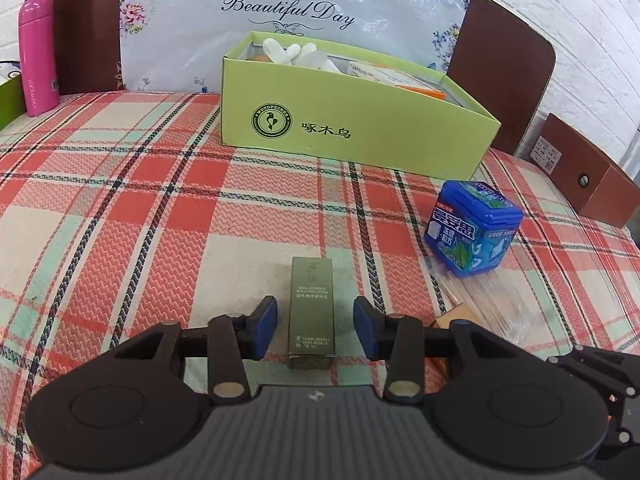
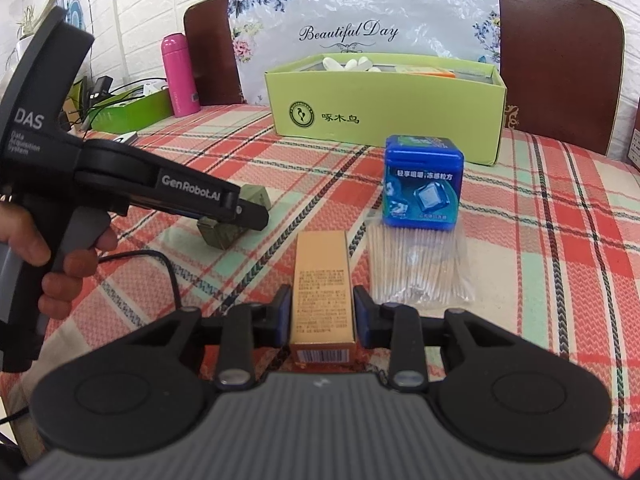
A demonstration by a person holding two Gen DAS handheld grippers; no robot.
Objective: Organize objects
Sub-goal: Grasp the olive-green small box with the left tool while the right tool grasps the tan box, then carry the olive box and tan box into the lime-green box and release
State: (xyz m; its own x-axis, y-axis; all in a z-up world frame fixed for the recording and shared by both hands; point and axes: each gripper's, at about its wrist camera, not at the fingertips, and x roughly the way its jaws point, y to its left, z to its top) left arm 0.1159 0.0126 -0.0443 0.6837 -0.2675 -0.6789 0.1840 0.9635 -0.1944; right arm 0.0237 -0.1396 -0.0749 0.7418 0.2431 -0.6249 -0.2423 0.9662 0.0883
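A: Left gripper [image 1: 315, 328]?
B: Jaws apart astride olive carton [image 1: 311, 312] lying on plaid cloth [image 1: 120, 220], pads clear.
A: Right gripper [image 2: 322, 316]?
B: Clamped on gold carton [image 2: 323, 280]; blue gum box [image 2: 423, 182] beyond, before green box [image 2: 384, 120].

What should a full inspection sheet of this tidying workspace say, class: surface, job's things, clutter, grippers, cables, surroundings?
Surface: plaid cloth, no spills seen.
Job's things: olive box and gold box lying flat; blue tub upright behind a clear packet of sticks; open green carton at the back, partly filled.
Clutter: pink flask, back left.
Grippers: left gripper jaws open, astride the olive box; right gripper jaws shut on the gold box.
Cables: black cable looping near the left handle; wires beside the flask.
Surroundings: floral bag, brown boards, white brick wall.
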